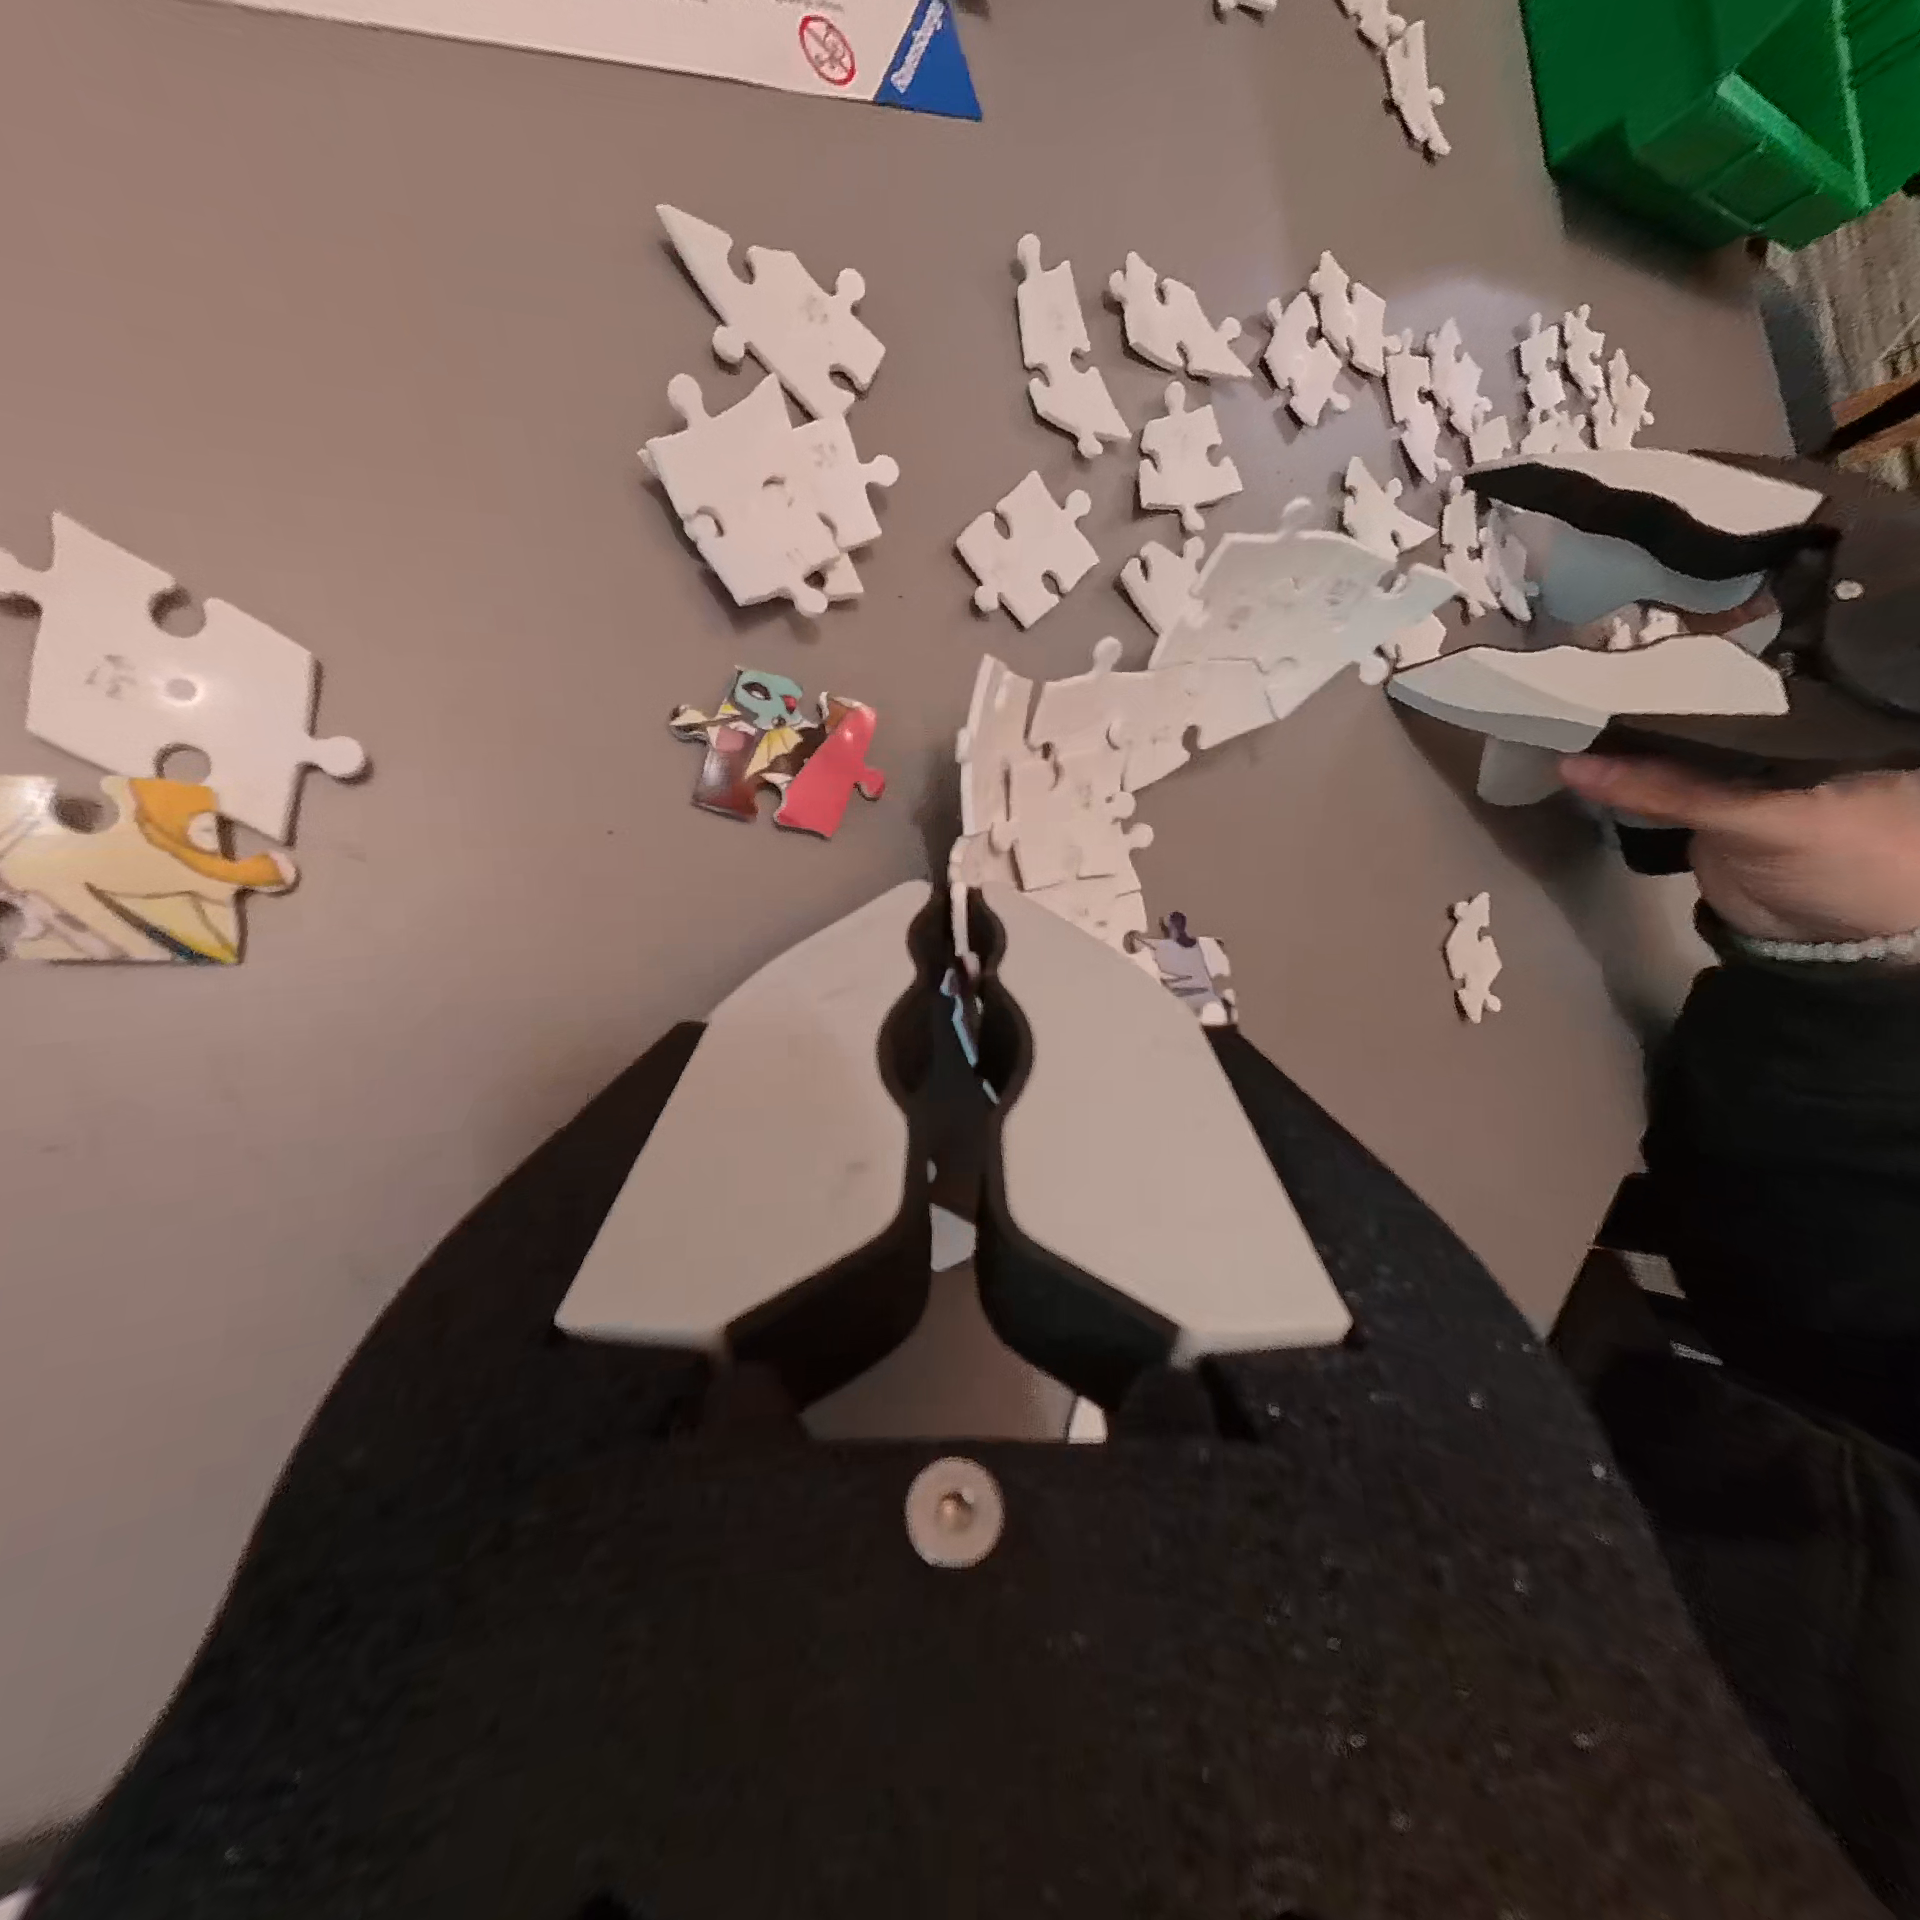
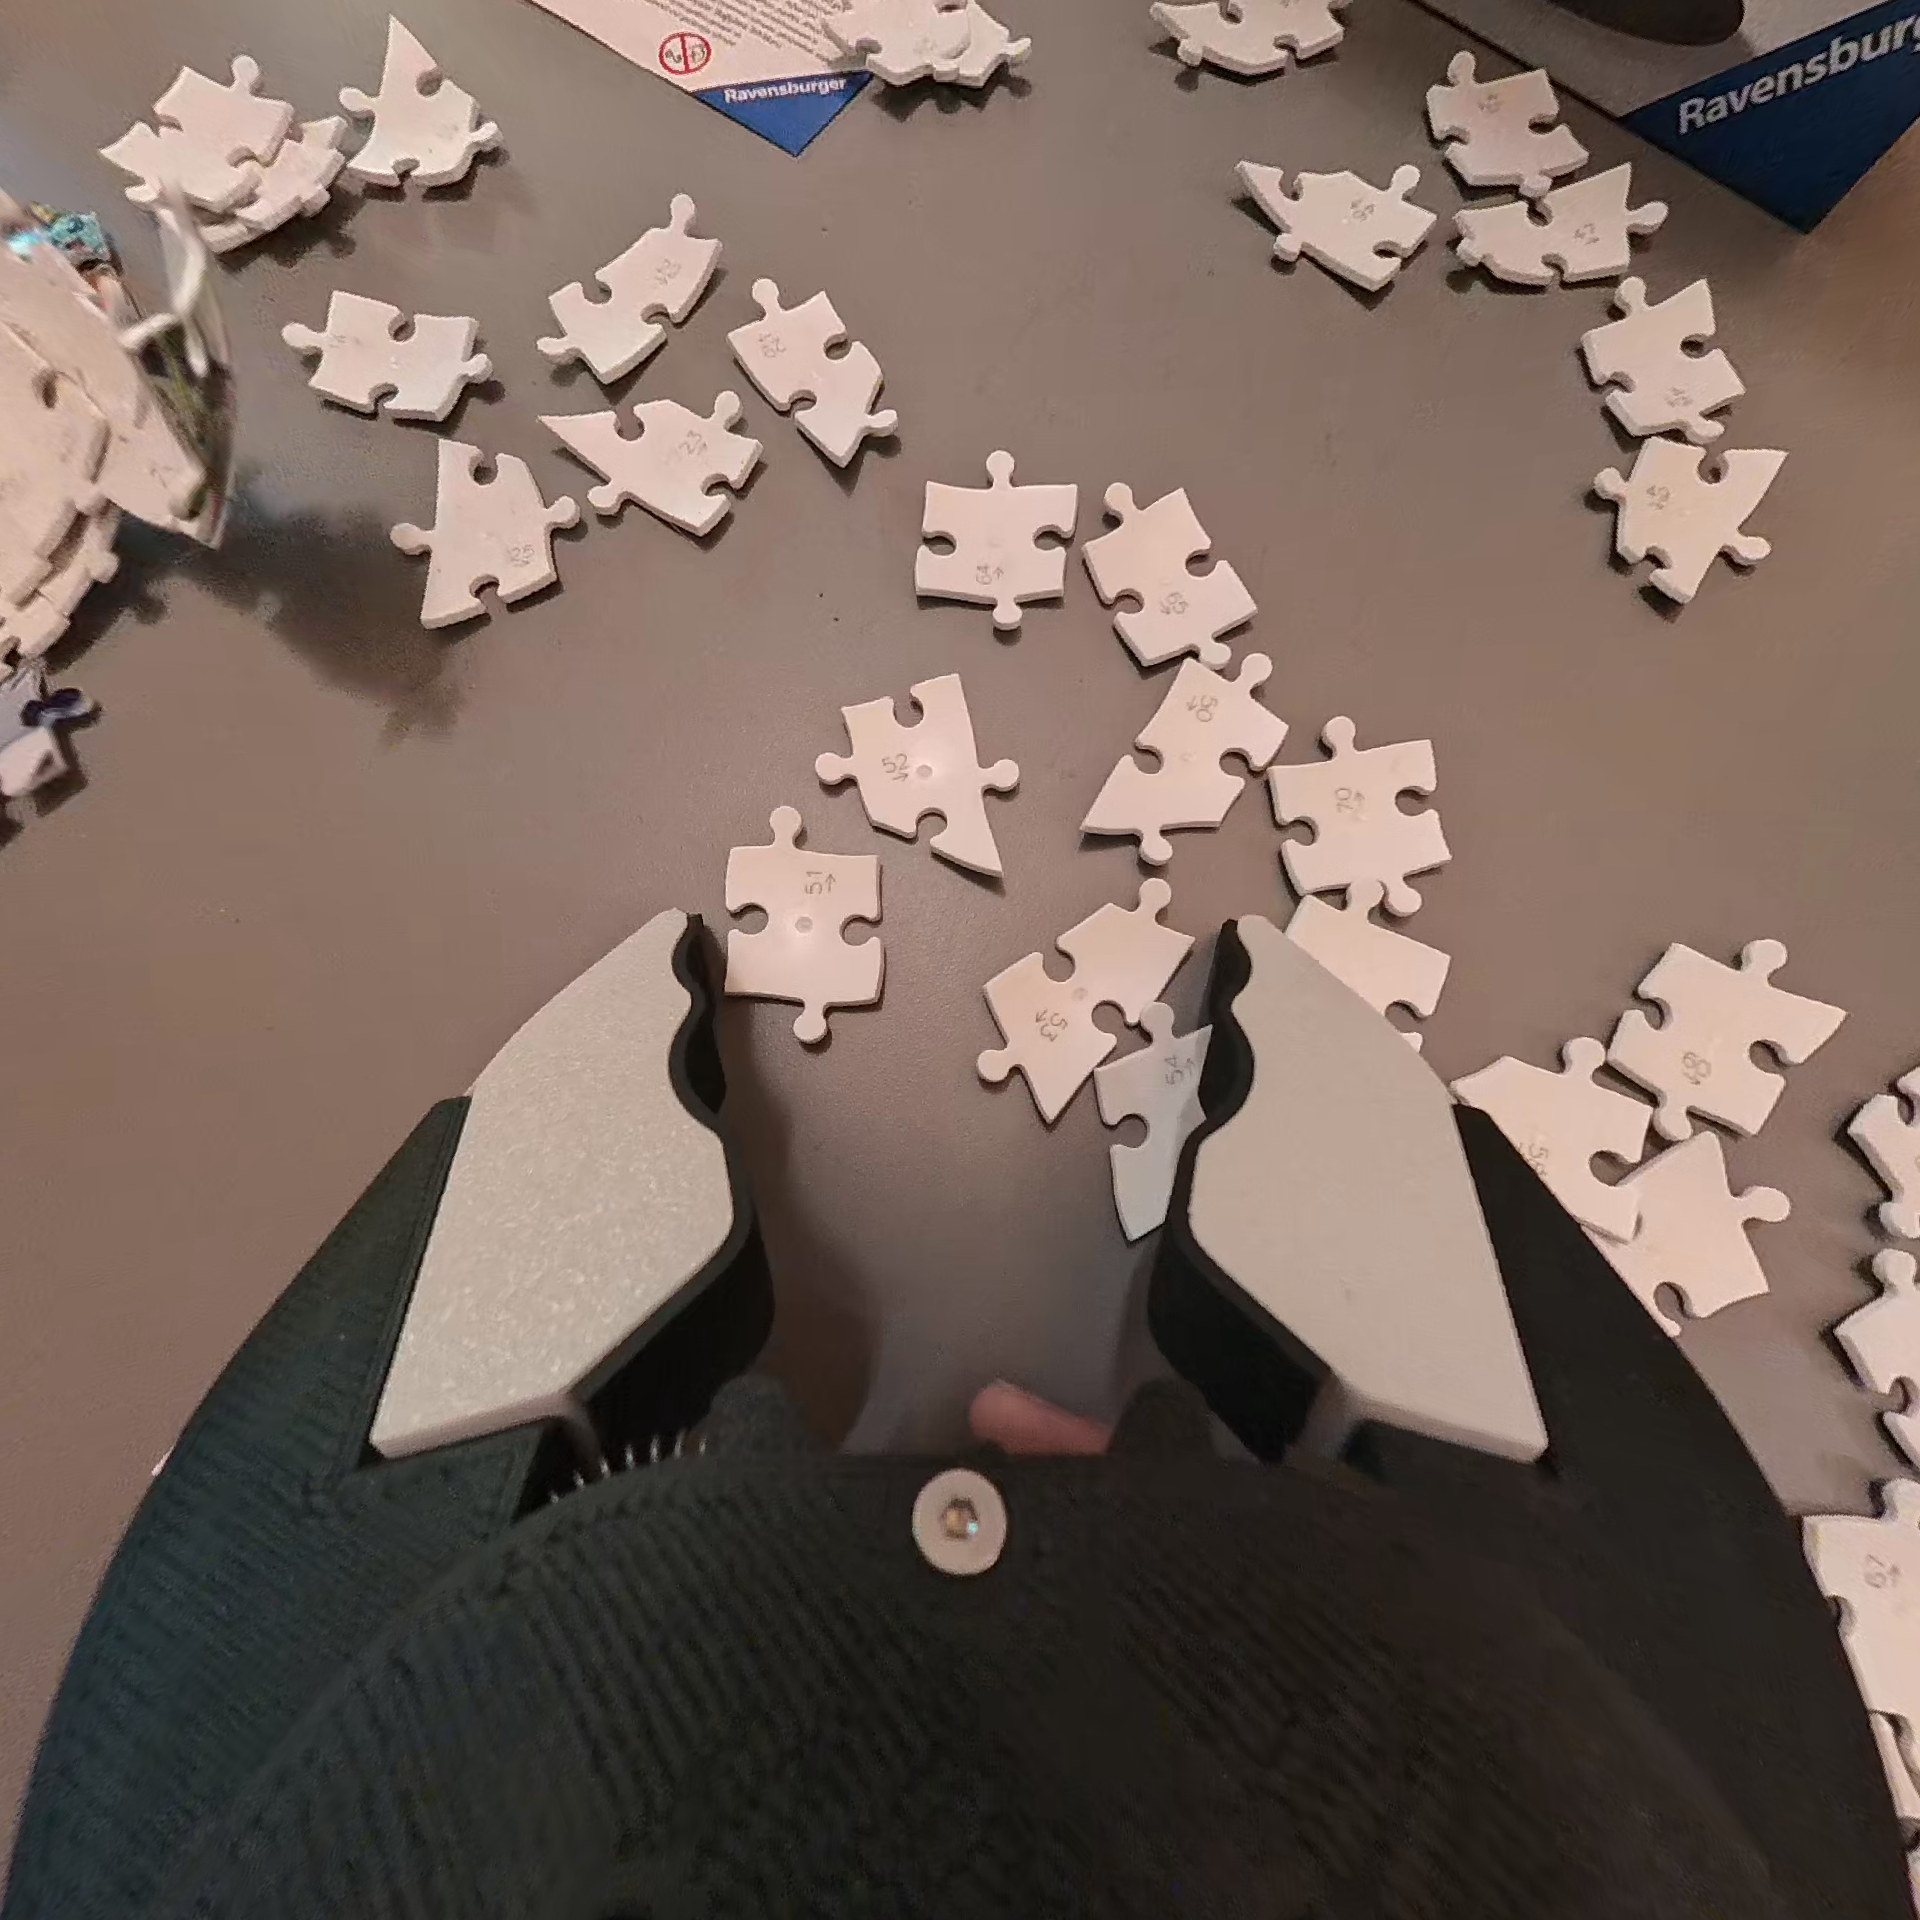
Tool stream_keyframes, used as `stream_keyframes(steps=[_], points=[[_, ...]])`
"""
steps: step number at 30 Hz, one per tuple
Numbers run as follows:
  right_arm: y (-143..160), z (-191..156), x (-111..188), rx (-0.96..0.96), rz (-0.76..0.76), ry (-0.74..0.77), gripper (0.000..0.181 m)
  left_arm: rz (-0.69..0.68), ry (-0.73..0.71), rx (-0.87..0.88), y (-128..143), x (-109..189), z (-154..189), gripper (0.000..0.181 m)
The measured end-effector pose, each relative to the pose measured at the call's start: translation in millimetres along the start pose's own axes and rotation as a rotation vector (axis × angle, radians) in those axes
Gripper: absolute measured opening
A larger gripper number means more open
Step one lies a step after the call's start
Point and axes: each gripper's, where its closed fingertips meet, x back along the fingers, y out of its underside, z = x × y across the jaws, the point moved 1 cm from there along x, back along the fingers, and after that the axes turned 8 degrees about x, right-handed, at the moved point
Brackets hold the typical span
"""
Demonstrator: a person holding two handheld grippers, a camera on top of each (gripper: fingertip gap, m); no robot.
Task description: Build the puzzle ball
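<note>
Two hand-held grippers work over a grey table (image 2: 520, 831) scattered with white puzzle pieces lying blank side up.

In the left wrist view, the left gripper (image 1: 961, 914) has its two grey fingers pressed together, pinching the lower edge of a curved shell of joined pieces (image 1: 1143, 717). This partly built ball rises from the fingertips toward 1 o'clock, its white inner side facing the camera. At 3 o'clock the right gripper (image 1: 1455, 587) hovers just beside the shell's upper end, fingers spread, held by a hand (image 1: 1787, 862) in a dark sleeve. At 10 o'clock from the left fingertips lies a small colourful joined cluster (image 1: 779, 753), picture side up. A green box (image 1: 1714, 104) sits at the top right corner.

In the right wrist view, the right gripper (image 2: 961, 945) is spread wide above loose pieces. One loose piece (image 2: 805, 925) lies just beside its left fingertip. The curved shell (image 2: 73, 447) shows at 9 o'clock, at the frame's edge. A blue and white box (image 2: 1766, 114) sits at 1 o'clock.
</note>
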Motion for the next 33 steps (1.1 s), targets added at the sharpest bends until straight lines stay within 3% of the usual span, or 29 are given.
stream_keyframes(steps=[1, 10, 14, 22, 33], points=[[0, 0, 0, -0.001, 0.0, -0.001, 0.092, 0.015, 0.0, -0.028, 0, 0, 0, 0.003], [0, -12, -1, 0.06, -0.01, -0.065, 0.113, 0.211, -0.041, -0.137, -3, 12, 12, 0.002], [-2, -19, 0, 0.109, 0.009, -0.096, 0.11, 0.326, -0.117, -0.261, -6, 17, 22, 0.002], [-11, -17, 1, 0.211, 0.058, -0.035, 0.106, 0.412, -0.157, -0.332, -14, 24, 27, 0.002], [-9, -19, -1, 0.189, 0.04, -0.076, 0.102, 0.663, -0.182, -0.18, -38, 88, 2, 0.002]])
